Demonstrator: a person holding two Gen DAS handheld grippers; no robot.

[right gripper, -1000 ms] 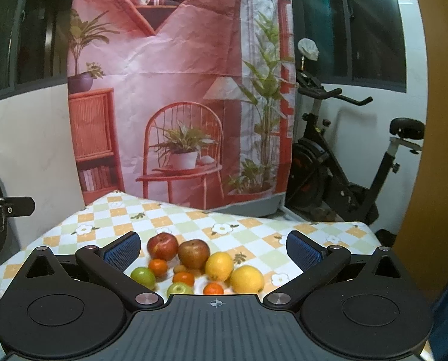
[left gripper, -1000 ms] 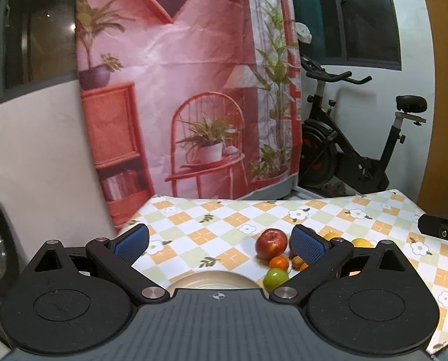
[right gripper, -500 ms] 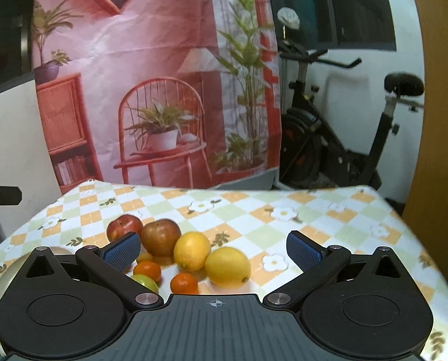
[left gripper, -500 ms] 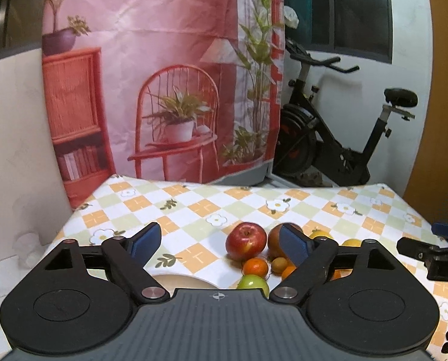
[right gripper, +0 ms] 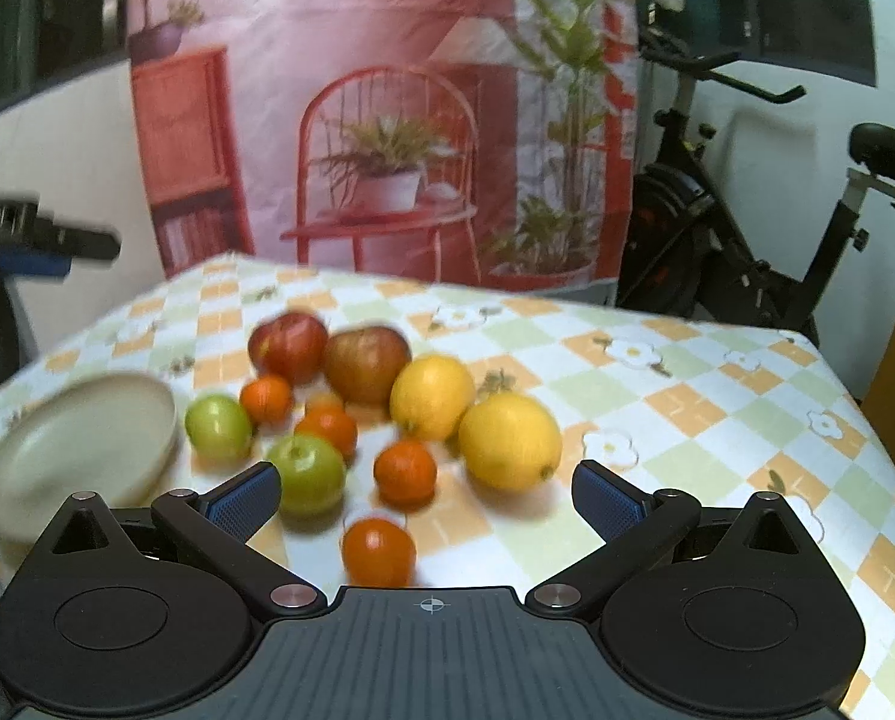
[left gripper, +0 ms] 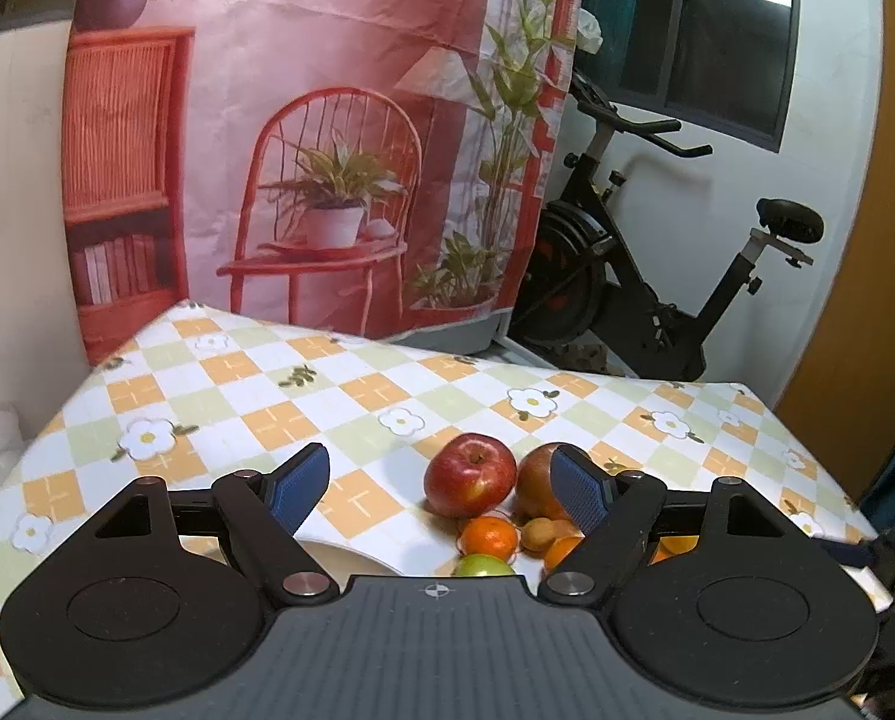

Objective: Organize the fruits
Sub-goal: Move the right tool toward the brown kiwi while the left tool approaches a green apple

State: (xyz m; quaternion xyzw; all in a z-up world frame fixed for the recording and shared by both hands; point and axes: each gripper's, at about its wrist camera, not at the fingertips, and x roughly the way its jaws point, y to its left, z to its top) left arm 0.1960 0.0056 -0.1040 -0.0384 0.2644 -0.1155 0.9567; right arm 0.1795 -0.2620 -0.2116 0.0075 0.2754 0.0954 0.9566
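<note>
Grippers dropped nearer; fruits (right gripper: 387, 414) (blurred)

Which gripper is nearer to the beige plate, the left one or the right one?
Left. The plate lies just under the left gripper, whose closing jaws hold nothing. The right gripper is off to the plate's right, over the oranges.

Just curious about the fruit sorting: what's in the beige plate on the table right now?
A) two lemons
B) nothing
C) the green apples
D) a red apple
B: in the right wrist view the beige plate lies bare, and all the fruit, such as the lemons, sits beside it on the tablecloth.
</note>
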